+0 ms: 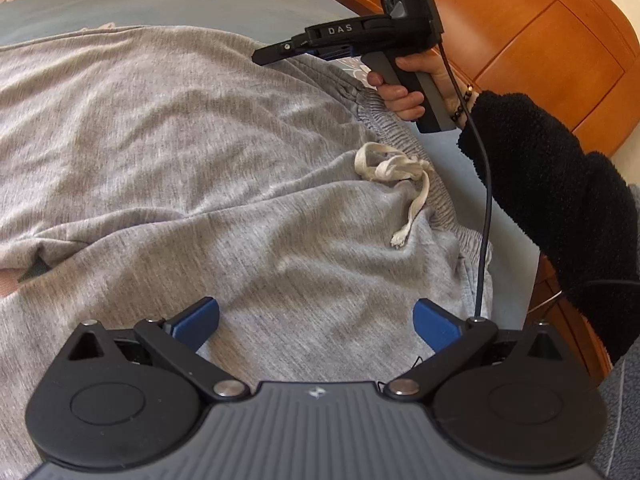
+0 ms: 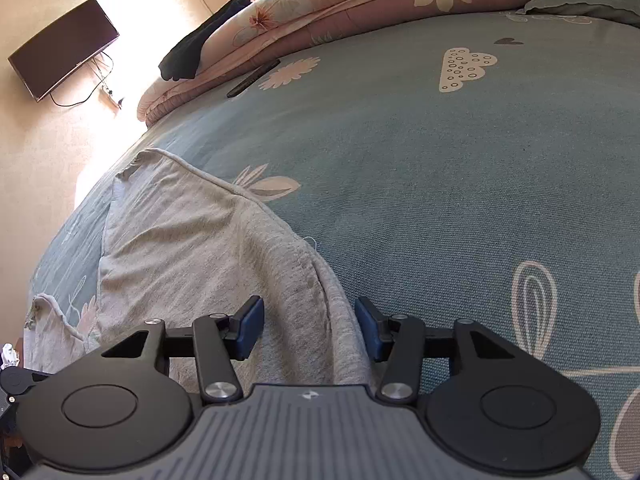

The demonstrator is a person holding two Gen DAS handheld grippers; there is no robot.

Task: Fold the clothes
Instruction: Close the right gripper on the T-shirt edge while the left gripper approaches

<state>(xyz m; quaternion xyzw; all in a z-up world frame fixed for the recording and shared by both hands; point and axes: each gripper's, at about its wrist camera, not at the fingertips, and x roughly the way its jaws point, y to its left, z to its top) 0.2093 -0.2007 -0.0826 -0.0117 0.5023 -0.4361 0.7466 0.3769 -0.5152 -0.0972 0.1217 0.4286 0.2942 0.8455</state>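
Grey sweatpants (image 1: 180, 140) lie spread on the bed, their white drawstring (image 1: 400, 172) loose near the elastic waistband (image 1: 376, 108). My left gripper (image 1: 316, 328) hovers low over the cloth near the waist, its blue pads wide apart with nothing pinched. In the left wrist view my right gripper (image 1: 258, 56) is held by a hand at the far waistband corner. In the right wrist view the right gripper (image 2: 310, 328) straddles a folded edge of the sweatpants (image 2: 200, 248); the pads stand apart from the cloth on both sides.
The bed sheet (image 2: 440, 160) is blue with flower and cloud prints. A folded floral quilt (image 2: 360, 8), a dark garment (image 2: 200, 48) and a remote (image 2: 254, 78) lie at the far end. A wooden headboard (image 1: 520, 40) borders the bed. A TV (image 2: 64, 48) hangs on the wall.
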